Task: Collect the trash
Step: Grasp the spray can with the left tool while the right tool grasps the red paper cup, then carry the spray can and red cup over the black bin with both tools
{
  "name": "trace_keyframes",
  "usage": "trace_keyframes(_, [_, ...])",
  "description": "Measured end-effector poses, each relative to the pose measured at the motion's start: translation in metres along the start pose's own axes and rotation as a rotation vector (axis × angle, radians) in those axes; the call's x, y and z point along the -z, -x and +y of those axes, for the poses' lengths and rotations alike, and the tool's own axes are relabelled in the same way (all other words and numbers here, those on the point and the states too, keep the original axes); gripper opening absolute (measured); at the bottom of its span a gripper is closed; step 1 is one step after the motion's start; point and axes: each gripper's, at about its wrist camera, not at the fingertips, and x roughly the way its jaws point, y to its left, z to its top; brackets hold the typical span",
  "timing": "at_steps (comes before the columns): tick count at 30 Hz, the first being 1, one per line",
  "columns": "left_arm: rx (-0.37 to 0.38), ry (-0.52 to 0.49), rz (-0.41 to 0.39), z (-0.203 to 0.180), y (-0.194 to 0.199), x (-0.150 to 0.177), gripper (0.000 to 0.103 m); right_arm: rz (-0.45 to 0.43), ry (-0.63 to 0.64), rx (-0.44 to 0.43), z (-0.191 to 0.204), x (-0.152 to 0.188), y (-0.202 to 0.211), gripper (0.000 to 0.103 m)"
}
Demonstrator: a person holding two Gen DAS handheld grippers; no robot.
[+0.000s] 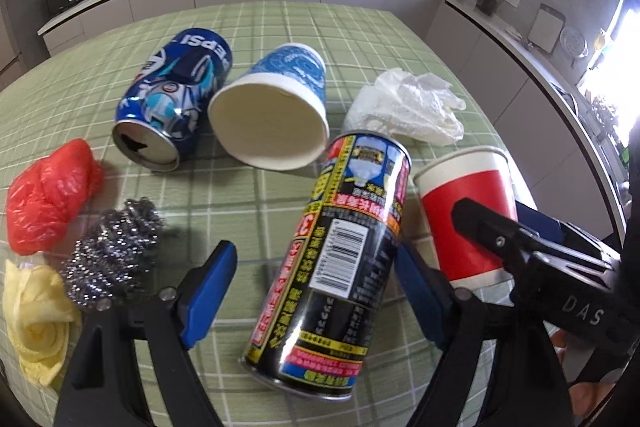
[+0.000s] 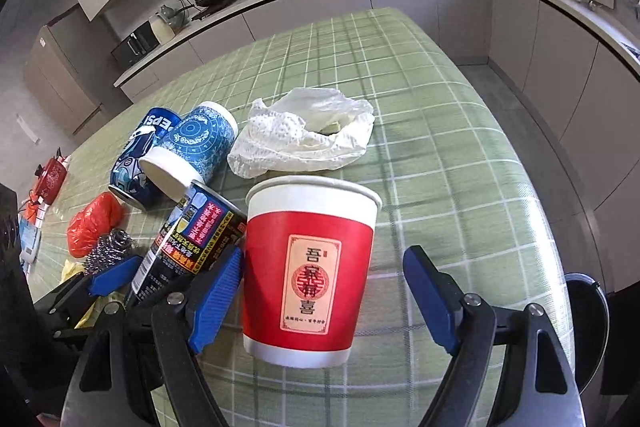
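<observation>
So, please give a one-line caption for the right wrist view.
Open right claw straddles an upright red paper cup on the green checked table.

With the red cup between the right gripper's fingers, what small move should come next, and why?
Probably close the right gripper on the red paper cup: the cup stands upright between its open blue pads, with a gap still showing on the right side.
</observation>
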Motion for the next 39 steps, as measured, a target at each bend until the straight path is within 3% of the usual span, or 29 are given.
trace_keyframes(3, [0.022,-0.009,0.01,-0.003,-0.003,-0.002,0.07,0.0,0.01,0.018,-0.001,0.001,0.001,0.068])
trace_keyframes(5, [0.024,-0.014,0.016,-0.005,-0.005,-0.002,0.068,-0.001,0.02,0.046,-0.004,0.002,0.002,0.068])
trace_keyframes(14, [0.025,-0.022,0.007,-0.006,-0.007,-0.001,0.061,0.038,0.02,-0.002,-0.009,0.002,-0.012,0.065])
trace_keyframes(21, [0.036,-0.011,-0.013,-0.009,-0.003,0.01,0.054,0.014,0.058,-0.002,-0.008,0.004,-0.004,0.062])
trace_keyframes(29, [0.026,0.0,-0.008,-0.008,0.003,0.018,0.054,0.014,0.09,0.003,-0.014,0.011,0.012,0.062])
trace_keyframes(35, [-0.027,-0.004,-0.014,-0.015,-0.001,0.015,0.054,0.048,0.096,-0.02,-0.02,0.018,0.005,0.064])
trace_keyframes(39, [-0.023,0.003,-0.034,-0.015,0.0,0.018,0.054,0.05,0.107,-0.035,-0.022,0.02,0.003,0.063])
